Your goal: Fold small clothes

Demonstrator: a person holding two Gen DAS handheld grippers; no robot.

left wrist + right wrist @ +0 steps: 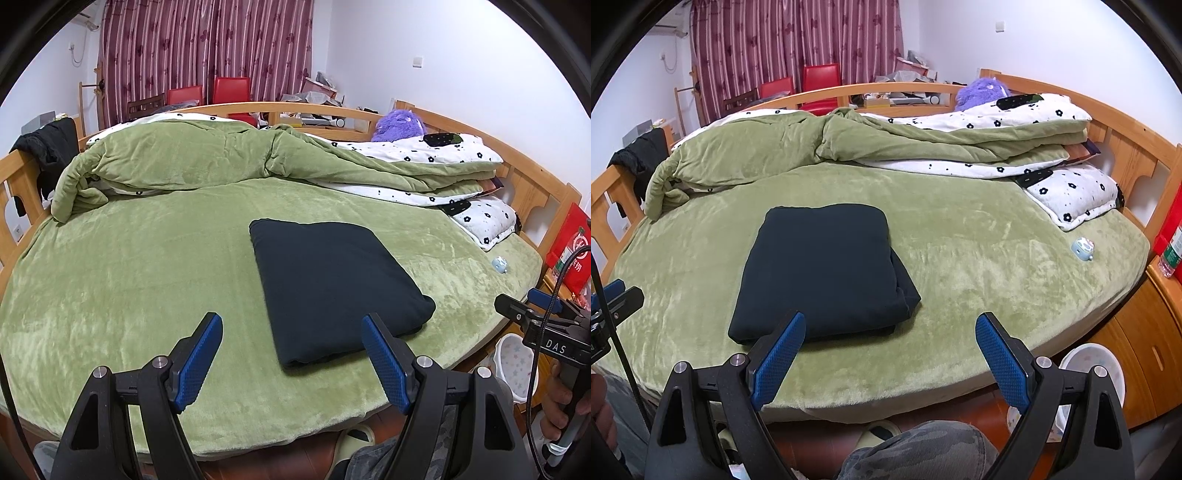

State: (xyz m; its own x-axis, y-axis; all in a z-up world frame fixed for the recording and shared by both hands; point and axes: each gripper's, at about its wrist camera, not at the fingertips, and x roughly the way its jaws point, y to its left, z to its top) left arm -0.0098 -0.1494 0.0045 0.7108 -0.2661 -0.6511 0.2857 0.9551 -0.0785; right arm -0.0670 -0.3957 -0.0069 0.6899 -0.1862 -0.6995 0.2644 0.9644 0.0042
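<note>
garment [332,284]: a dark cloth, already folded into a thick near-square pad, laid flat on the green bed cover [129,277], toward the near side of the bed.

left gripper [291,358]: jaws stood wide, nothing held. the pad's near corner is seen between the 2 blue fingers [201,360], but no contact can be made out; it looks like it's hovered just short of the cloth.

right gripper [890,354]: wide open too, empty. the pad lies ahead and off to its left, with the near edge just past the left finger.

key relation: the pad sits between the 2 grippers, ahead of both. its long axis is run from the near edge away toward the piled duvet [192,158]. which hand is nearer can't really be called, both look about level with the near edge.

edges: the far corner looks neat and rounded. at the right side a lower layer [905,288] is seen poking out under the top one, so the stack isn't quite flush.

room: lots of bare cover to the left and in front. a small toy [1082,248] and a pillow [1075,195] are off to the right, well apart from the pad.

guess: folding looks pretty much done, maybe 1 tidy-up of that loose layer is left.
</note>
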